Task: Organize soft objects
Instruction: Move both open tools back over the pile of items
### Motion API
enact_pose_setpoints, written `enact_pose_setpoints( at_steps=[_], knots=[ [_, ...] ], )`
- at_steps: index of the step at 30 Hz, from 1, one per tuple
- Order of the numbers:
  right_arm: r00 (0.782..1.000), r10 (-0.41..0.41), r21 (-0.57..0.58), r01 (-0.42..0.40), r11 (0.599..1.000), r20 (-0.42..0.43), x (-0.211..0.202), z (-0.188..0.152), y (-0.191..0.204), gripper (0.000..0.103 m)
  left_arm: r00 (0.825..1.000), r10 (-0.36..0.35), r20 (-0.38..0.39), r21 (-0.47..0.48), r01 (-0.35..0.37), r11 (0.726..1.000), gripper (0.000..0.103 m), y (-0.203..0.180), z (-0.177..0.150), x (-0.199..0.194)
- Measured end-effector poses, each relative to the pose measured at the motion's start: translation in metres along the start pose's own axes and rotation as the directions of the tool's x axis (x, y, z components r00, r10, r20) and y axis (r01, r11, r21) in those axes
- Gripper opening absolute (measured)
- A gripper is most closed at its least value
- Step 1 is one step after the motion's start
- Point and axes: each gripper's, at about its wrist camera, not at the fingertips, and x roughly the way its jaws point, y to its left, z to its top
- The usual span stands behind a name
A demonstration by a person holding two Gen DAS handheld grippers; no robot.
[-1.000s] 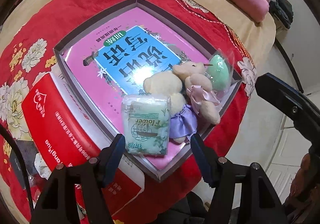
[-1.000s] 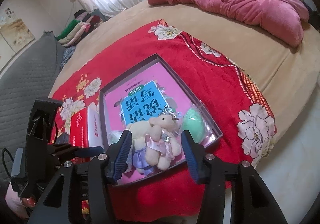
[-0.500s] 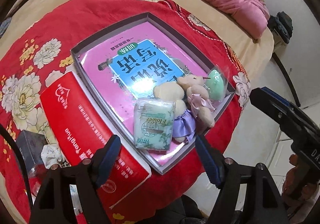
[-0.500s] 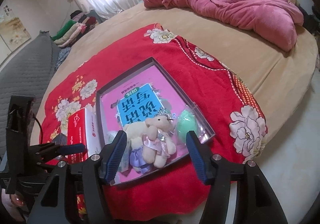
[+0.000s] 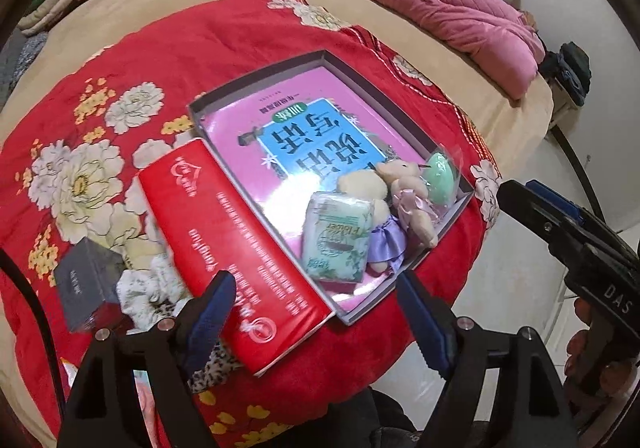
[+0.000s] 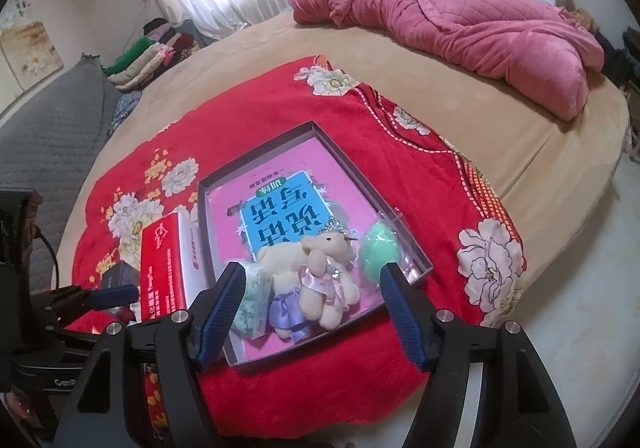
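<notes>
Left claw (image 5: 316, 312) jaws opening, nothing between them, hovering over the near corner of the grey tray (image 5: 404, 96). Right claw (image 6: 308, 312) jaws also opening, empty, above the tray's near edge. In the tray just ahead of both claws: green tissue pack (image 5: 336, 238) printed "Flower", touching the plush bears (image 5: 400, 204) beside it; a mint green sponge (image 5: 438, 178) in clear wrap just beyond the bears. All lie on a pink book with blue Chinese title, upside down. Left of the left claw: red box (image 5: 240, 244), white print, blurred. Small dark box (image 5: 86, 280) further left, text unreadable. Right claw's handle shows "DAS". Red floral blanket (image 5: 168, 44) underneath, on the bed.
</notes>
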Motion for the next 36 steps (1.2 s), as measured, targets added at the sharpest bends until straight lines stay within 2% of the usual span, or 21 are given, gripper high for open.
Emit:
enact_pose_setpoints(
  at_steps=[12, 13, 14, 20, 36],
  knots=[
    [0.996, -0.091, -0.062, 0.092, 0.994, 0.023, -0.011, -0.006, 0.020, 0.072, 0.998, 0.007, 0.056, -0.006, -0.006, 1.000, 0.082, 0.009, -0.017, -0.029],
    [0.995, -0.098, -0.058, 0.100, 0.993, 0.029, -0.013, -0.006, 0.020, 0.077, 0.998, 0.008, 0.059, -0.006, -0.008, 1.000, 0.082, 0.010, -0.018, -0.031],
    [0.994, -0.100, -0.054, 0.102, 0.993, 0.034, -0.015, -0.006, 0.020, 0.081, 0.998, 0.008, 0.062, -0.006, -0.008, 1.000, 0.082, 0.009, -0.019, -0.033],
    [0.994, -0.088, -0.017, 0.089, 0.996, 0.061, -0.026, -0.003, 0.022, 0.081, 0.995, 0.027, 0.096, -0.013, -0.026, 1.000, 0.083, 0.016, -0.026, -0.048],
    [0.990, -0.093, -0.067, 0.101, 0.993, 0.106, -0.046, 0.000, 0.054, 0.081, 0.989, 0.039, 0.144, -0.068, -0.029, 0.997, 0.083, 0.046, -0.040, -0.077]
  ],
)
